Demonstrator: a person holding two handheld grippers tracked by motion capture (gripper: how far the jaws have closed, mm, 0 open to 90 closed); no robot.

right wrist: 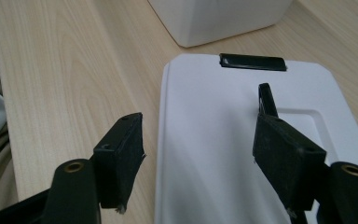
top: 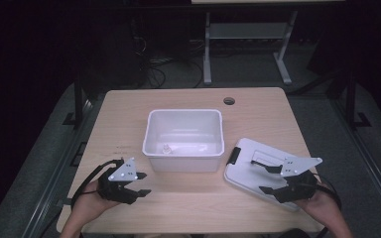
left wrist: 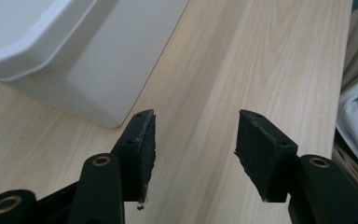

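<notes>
The white lid [top: 258,171] lies flat on the table [top: 129,106] near its front right corner, just right of the open white bin [top: 184,140] that stands mid-table. The right gripper [top: 268,179] hangs over the lid's front end with its jaws spread, one over the lid's left edge and one above the raised panel; nothing is pinched yet. The likely step is picking the lid up to cap the bin, so the jaws should straddle that left edge and bite squarely, clear of the black latch [right wrist: 252,62] at the far end. Lifting flat, not by a corner, should stop the lid from swinging. The left gripper [top: 143,183] sits near the front left corner, jaws apart and empty, beside the bin's near corner, well placed to steady the bin while the lid comes across. A small pale object [top: 167,148] rests on the bin's floor.
</notes>
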